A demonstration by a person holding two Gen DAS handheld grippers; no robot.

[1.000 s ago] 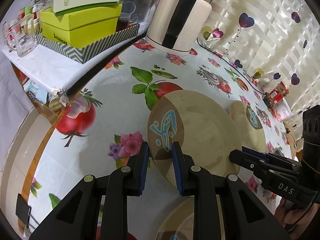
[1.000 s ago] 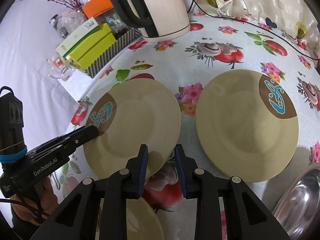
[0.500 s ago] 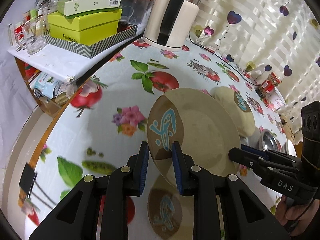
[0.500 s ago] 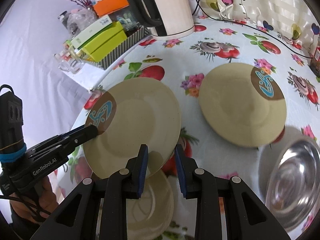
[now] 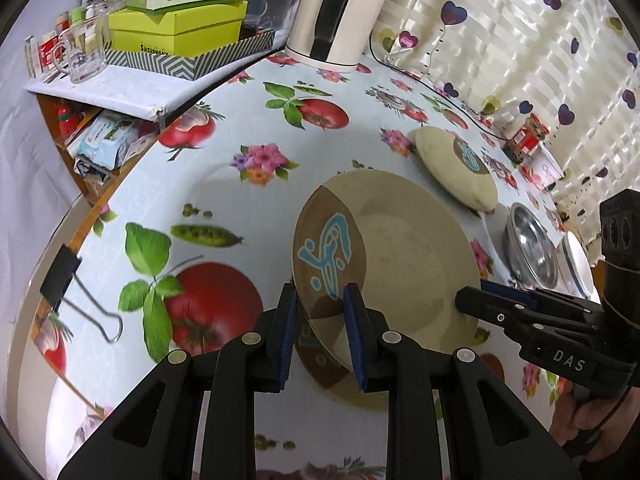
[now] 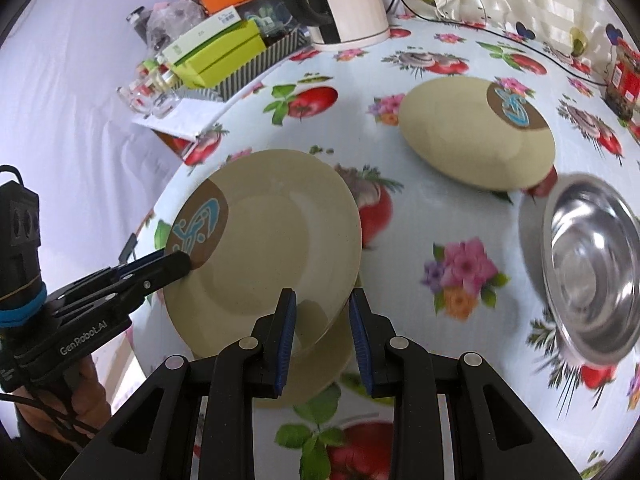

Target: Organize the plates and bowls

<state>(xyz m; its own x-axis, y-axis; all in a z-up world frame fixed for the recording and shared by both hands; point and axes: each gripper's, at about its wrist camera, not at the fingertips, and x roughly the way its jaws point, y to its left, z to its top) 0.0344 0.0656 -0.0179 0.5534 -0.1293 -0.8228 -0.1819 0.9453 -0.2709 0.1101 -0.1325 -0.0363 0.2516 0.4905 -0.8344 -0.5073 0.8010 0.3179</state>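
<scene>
A beige plate [image 5: 400, 264] with a brown patch and a blue motif hangs tilted above the table. My left gripper [image 5: 320, 300] is shut on its rim at the brown patch. My right gripper [image 6: 322, 300] is shut on the opposite plain rim of the same plate [image 6: 272, 248]. Each gripper shows in the other's view: the right gripper [image 5: 468, 300] and the left gripper [image 6: 180, 264]. Directly below lies a second matching plate [image 5: 340, 376], mostly hidden, also seen as the lower plate [image 6: 320, 372]. A third plate [image 6: 472, 136] rests farther back. A steel bowl [image 6: 592, 264] sits to the right.
A white and black kettle [image 5: 340, 20] and stacked green boxes [image 5: 180, 28] stand at the back. A glass mug [image 5: 80, 56] sits on the side shelf. A binder clip [image 5: 64, 276] grips the tablecloth at the left edge. A red jar [image 5: 528, 140] stands by the curtain.
Both grippers carried the plate together toward the near table edge, away from the kettle and the third plate. It now hangs over the second plate, and the steel bowl has come into view.
</scene>
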